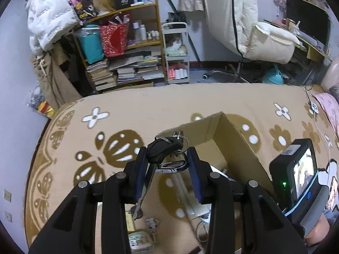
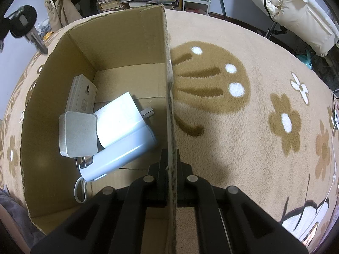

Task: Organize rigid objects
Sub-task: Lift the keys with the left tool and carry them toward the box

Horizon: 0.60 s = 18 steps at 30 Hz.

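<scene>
We find the left gripper [image 1: 167,160] parted, a key bunch [image 1: 164,151] lodged between its fingers. In the cardboard box [image 2: 131,42], at 9 o'clock, lie white chargers [image 2: 118,116]. The right gripper [image 2: 170,163] is clamped on the box wall at 6 o'clock.

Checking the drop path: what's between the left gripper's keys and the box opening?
Left wrist view: the left gripper, open, has the key bunch hanging between its fingers. Beyond it, only the cardboard box rim and bare interior; nothing blocks.

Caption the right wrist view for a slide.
Right gripper clamps cardboard box wall; white chargers inside.
</scene>
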Each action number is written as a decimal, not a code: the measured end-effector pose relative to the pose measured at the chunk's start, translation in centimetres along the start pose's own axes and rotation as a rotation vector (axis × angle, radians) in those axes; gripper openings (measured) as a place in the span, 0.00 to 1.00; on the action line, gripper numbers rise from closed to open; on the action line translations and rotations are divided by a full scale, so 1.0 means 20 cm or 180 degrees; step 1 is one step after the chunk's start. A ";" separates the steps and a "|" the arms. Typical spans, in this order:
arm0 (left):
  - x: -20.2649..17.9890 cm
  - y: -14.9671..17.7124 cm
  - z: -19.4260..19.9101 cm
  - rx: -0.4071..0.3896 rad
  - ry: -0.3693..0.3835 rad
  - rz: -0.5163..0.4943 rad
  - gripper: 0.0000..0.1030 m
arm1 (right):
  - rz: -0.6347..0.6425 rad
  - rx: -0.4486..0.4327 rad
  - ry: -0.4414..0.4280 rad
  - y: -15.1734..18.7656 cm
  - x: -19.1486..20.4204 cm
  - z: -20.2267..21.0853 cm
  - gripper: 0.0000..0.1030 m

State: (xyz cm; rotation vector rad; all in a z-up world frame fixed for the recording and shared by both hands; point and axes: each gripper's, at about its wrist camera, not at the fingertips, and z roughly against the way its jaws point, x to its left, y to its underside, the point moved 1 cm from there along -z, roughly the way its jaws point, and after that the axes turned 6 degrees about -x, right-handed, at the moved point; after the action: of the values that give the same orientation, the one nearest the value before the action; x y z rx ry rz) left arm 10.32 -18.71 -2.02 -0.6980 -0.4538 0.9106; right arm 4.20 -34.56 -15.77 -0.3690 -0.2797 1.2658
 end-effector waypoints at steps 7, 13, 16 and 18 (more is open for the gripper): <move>-0.12 0.06 -0.09 0.0150 0.0139 -0.0118 0.35 | -0.0007 0.0016 -0.0012 0.00 0.00 0.00 0.05; -0.21 0.12 -0.17 0.0295 0.0148 -0.0302 0.35 | -0.0006 0.0013 -0.0011 0.00 0.00 -0.01 0.05; -0.22 0.14 -0.22 0.0399 0.0168 -0.0305 0.35 | -0.0003 0.0011 -0.0014 0.00 0.00 -0.01 0.05; -0.21 0.16 -0.25 0.0459 0.0182 -0.0283 0.35 | 0.0004 0.0009 -0.0010 0.00 0.00 -0.01 0.05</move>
State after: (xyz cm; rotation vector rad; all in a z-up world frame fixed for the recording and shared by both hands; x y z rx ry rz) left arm 9.33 -22.63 -8.02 -0.5664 -0.3617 0.8288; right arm 4.21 -34.58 -15.88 -0.3649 -0.2804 1.2679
